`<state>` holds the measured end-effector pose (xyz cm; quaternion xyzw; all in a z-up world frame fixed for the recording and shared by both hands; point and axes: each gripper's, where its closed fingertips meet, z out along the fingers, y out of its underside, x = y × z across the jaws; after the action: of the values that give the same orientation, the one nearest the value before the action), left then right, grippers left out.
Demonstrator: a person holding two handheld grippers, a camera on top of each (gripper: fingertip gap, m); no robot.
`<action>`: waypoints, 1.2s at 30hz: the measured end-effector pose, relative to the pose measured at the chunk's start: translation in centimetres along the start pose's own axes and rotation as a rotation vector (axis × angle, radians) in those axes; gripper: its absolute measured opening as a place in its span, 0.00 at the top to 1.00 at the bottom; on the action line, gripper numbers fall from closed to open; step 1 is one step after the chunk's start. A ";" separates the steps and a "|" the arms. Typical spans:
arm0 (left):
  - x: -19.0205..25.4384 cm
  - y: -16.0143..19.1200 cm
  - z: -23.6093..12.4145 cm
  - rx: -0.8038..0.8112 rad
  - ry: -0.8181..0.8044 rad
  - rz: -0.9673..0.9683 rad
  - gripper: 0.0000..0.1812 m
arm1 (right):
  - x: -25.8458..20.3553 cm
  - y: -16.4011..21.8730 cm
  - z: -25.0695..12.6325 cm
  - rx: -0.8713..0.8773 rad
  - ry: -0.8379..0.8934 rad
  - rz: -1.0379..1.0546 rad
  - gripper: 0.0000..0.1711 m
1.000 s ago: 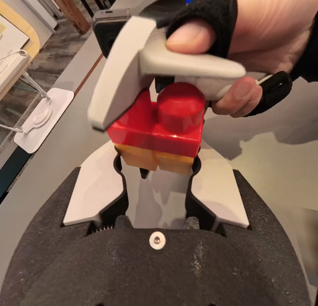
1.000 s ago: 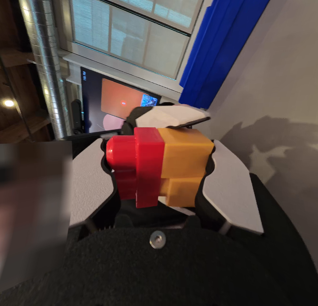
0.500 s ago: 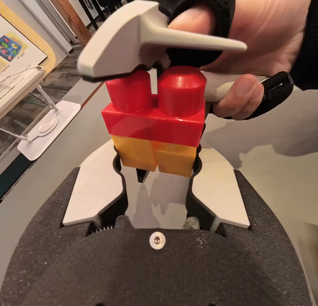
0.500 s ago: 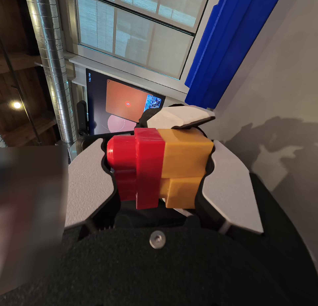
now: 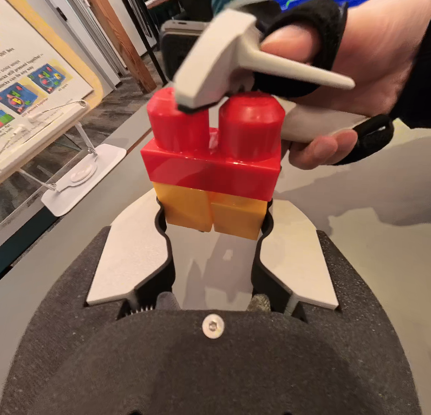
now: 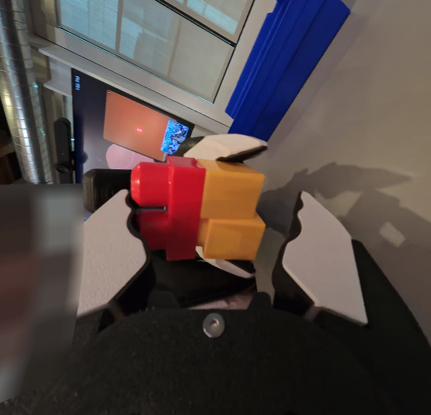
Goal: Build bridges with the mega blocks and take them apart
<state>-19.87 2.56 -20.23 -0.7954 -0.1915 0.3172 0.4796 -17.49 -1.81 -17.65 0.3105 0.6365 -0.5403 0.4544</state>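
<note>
The left tongs (image 5: 213, 213) are clenched on the yellow block (image 5: 214, 211), holding it above the grey worktop (image 5: 349, 252) with the red block (image 5: 211, 170) pressed onto its top. The right tongs (image 6: 214, 219) stand released around the pair; one finger (image 5: 210, 63) rests against a red stud, the other is apart from the yellow end. Judging by this, the two blocks remain joined, so pulling them apart is left to do, and no bridge is in view
</note>
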 end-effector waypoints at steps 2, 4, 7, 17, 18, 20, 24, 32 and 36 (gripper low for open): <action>-0.5 -0.2 -0.4 0.008 -0.011 -0.012 0.55 | -0.1 0.2 -0.4 -0.004 0.008 -0.001 0.23; -1.0 -0.1 -0.7 0.012 -0.024 -0.010 0.55 | -1.1 0.6 -0.6 -0.004 -0.053 0.033 0.23; -1.1 -0.1 -0.7 0.009 -0.027 -0.002 0.55 | -1.4 2.1 -0.1 -0.078 -0.060 0.057 0.21; -0.8 -0.3 -0.5 -0.023 -0.035 0.039 0.55 | -1.9 2.6 1.6 -0.088 -0.112 0.086 0.28; -0.8 -0.3 -0.5 -0.023 -0.035 0.039 0.55 | -2.0 2.6 1.6 -0.087 -0.119 0.081 0.28; -0.9 -0.3 -0.6 -0.026 -0.038 0.037 0.55 | -2.0 2.6 1.7 -0.077 -0.121 0.068 0.29; -0.8 -0.1 -0.6 -0.036 -0.016 0.004 0.55 | -1.8 2.6 1.8 -0.069 -0.135 0.052 0.32; -0.3 0.0 -0.4 -0.036 0.002 -0.005 0.55 | -1.8 3.0 1.8 -0.086 -0.165 0.036 0.33; 0.0 0.0 -0.3 -0.026 0.004 0.001 0.54 | -1.7 3.2 1.7 -0.094 -0.159 0.021 0.33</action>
<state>-19.68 2.33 -20.09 -0.8023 -0.1943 0.3131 0.4696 -13.54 -2.62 -17.41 0.2514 0.6198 -0.5281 0.5232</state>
